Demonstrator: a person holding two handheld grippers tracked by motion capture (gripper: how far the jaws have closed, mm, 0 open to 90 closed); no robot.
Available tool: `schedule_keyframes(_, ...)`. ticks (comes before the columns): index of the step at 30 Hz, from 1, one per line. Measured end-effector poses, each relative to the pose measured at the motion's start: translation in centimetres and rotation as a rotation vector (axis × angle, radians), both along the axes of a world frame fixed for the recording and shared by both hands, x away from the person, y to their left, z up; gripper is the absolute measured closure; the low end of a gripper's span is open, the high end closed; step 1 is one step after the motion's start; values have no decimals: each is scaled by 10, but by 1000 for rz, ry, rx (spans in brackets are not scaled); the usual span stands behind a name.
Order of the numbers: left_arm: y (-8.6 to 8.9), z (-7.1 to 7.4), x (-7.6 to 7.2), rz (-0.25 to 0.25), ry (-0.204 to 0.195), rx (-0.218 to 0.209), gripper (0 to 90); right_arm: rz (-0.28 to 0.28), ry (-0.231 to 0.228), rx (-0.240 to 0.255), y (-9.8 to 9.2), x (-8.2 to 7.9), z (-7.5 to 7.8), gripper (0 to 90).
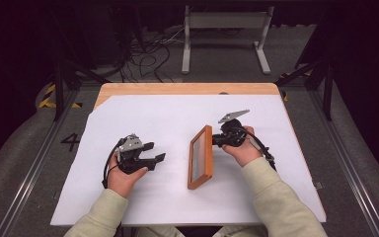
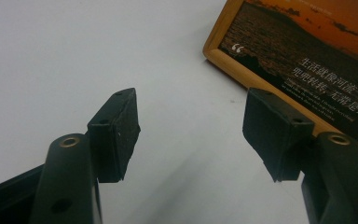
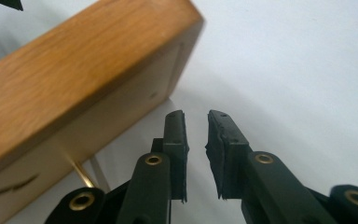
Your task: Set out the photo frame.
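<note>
A wooden picture frame (image 1: 201,157) stands tilted on the white table cover, its picture side facing left. My left gripper (image 1: 158,151) rests left of it, apart from it and open with nothing between its pads. In the left gripper view the frame (image 2: 307,60) shows an orange sunset picture with white writing, beyond the wide-apart pads of the left gripper (image 2: 191,130). My right gripper (image 1: 215,140) sits at the frame's back, near its far end. In the right gripper view its pads (image 3: 196,130) stand a narrow gap apart with nothing between them, just beside the frame's wooden back (image 3: 74,79) and a thin brass leg (image 3: 86,175).
A white sheet (image 1: 168,118) covers most of the wooden table (image 1: 187,89). Beyond the far edge lie floor cables (image 1: 148,54) and a white metal stand (image 1: 224,29). Bare sheet lies on all sides of the frame and hands.
</note>
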State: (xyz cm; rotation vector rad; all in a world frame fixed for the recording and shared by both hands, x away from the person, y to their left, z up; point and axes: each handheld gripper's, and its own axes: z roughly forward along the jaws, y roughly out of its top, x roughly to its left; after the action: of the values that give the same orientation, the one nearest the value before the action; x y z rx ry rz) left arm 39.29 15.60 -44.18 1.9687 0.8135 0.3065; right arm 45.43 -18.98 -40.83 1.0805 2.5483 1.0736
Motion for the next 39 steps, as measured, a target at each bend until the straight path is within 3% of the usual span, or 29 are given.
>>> schedule_keyframes(5, -1, 0, 0, 0, 0, -1, 362, -12, 36, 31, -13, -9, 15, 669)
schedule_keyframes(10, -2, 0, 0, 1, 4, 3, 361, -34, 28, 16, -20, -21, 31, 570)
schedule_keyframes(15, -1, 0, 0, 3, 7, 1, 361, -42, 21, 57, -19, -34, 48, 505)
schedule_keyframes(22, -1, 0, 0, 2, 4, 4, 361, -58, 50, 102, -9, -46, 65, 404)
schedule_keyframes(30, 0, 0, 0, 3, 1, 5, 361, -49, 121, 106, 11, -49, 63, 289)
schedule_keyframes(39, 0, 0, -1, 4, 3, 4, 360, -43, 166, 84, 29, -44, 51, 251)
